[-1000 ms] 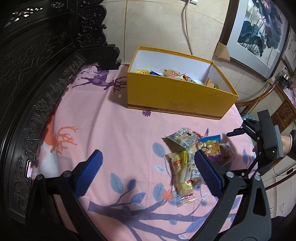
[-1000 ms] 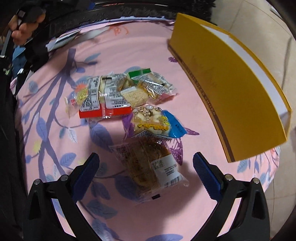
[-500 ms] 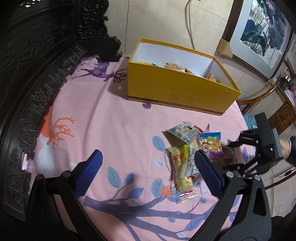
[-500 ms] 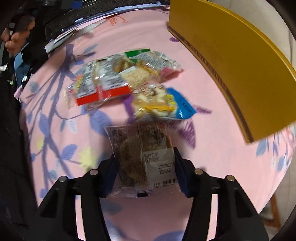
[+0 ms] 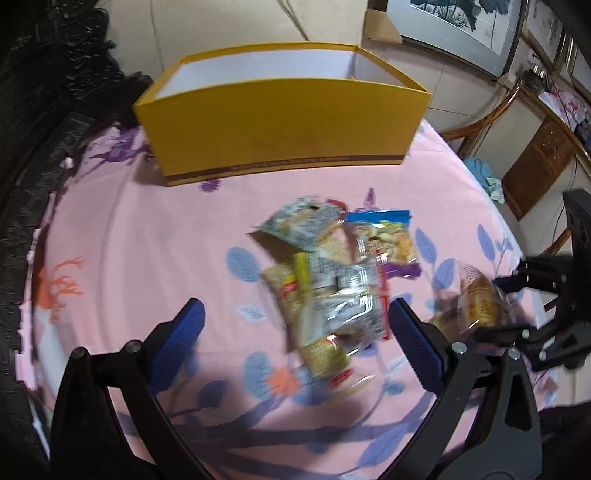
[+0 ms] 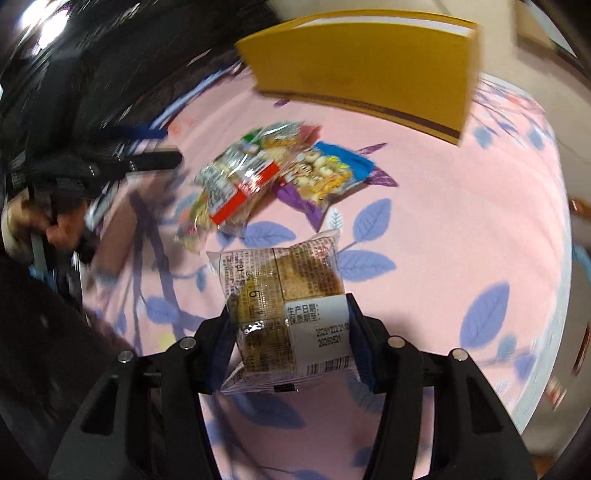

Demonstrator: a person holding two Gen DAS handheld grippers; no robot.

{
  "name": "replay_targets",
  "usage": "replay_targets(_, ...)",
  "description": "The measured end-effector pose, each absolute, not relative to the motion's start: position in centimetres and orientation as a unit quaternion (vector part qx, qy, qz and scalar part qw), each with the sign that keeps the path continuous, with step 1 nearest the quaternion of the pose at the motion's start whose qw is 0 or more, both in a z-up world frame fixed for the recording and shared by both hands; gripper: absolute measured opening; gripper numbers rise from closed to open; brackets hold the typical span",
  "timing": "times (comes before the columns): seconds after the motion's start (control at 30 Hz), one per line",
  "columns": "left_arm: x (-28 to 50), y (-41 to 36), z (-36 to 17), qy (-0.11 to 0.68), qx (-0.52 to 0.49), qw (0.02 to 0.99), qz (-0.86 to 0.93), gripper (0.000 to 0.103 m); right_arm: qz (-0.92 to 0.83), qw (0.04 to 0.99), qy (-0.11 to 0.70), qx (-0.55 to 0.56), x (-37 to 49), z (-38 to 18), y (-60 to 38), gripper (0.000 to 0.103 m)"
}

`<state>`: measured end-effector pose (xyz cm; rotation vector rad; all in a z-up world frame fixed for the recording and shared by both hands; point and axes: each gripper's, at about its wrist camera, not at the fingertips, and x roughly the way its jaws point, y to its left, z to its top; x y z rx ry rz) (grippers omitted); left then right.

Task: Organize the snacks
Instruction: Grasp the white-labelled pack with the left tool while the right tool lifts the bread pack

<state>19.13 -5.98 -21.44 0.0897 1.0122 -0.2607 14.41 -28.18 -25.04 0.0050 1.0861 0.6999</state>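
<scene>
My right gripper (image 6: 290, 325) is shut on a clear-wrapped brown pastry packet (image 6: 284, 291) and holds it above the pink cloth; the packet also shows in the left wrist view (image 5: 476, 302). My left gripper (image 5: 295, 332) is open, low over a heap of snack packets (image 5: 332, 291). The heap includes a blue-topped packet (image 5: 384, 236) and a silver packet (image 5: 299, 225). The heap also shows in the right wrist view (image 6: 240, 177). The yellow box (image 5: 280, 122) stands open at the far edge of the table and also shows in the right wrist view (image 6: 369, 66).
The pink leaf-print tablecloth (image 5: 147, 240) covers the round table. Dark carved furniture (image 5: 33, 92) runs along the left. A framed painting (image 5: 461, 26) leans on the wall beyond the box, and wooden chairs (image 5: 532, 155) stand at the right.
My right gripper closed on the pastry packet and lifted it off the cloth. My left gripper dropped lower and moved closer to the snack heap.
</scene>
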Motion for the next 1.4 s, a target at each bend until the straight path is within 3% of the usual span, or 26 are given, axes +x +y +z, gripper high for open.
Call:
replay_targets(0.5,20.7,-11.0,-26.4,0.492,0.105,0.854,-0.133,0.101,0.264,0.829,0.483,0.096,13.3,-24.3,-30.1,0.056)
replay_targets(0.67,20.5,-9.3,-25.9,0.478,0.085,0.864,-0.137,0.061,0.267,0.833,0.475,0.097,13.4,-23.8,-29.5,0.056)
replay_targets(0.77,20.2,-8.0,-24.7,0.464,0.062,0.872,-0.143,0.047,0.268,0.835,0.470,0.098,13.4,-23.4,-29.2,0.056)
replay_targets(1.17,18.2,-4.1,-19.3,0.424,0.002,0.897,-0.128,0.046,0.278,0.844,0.449,0.097,13.8,-21.4,-28.2,0.056)
replay_targets(1.4,18.8,-1.9,-15.4,0.384,-0.012,0.917,-0.111,0.046,0.292,0.864,0.401,0.085,15.1,-17.0,-27.3,0.056)
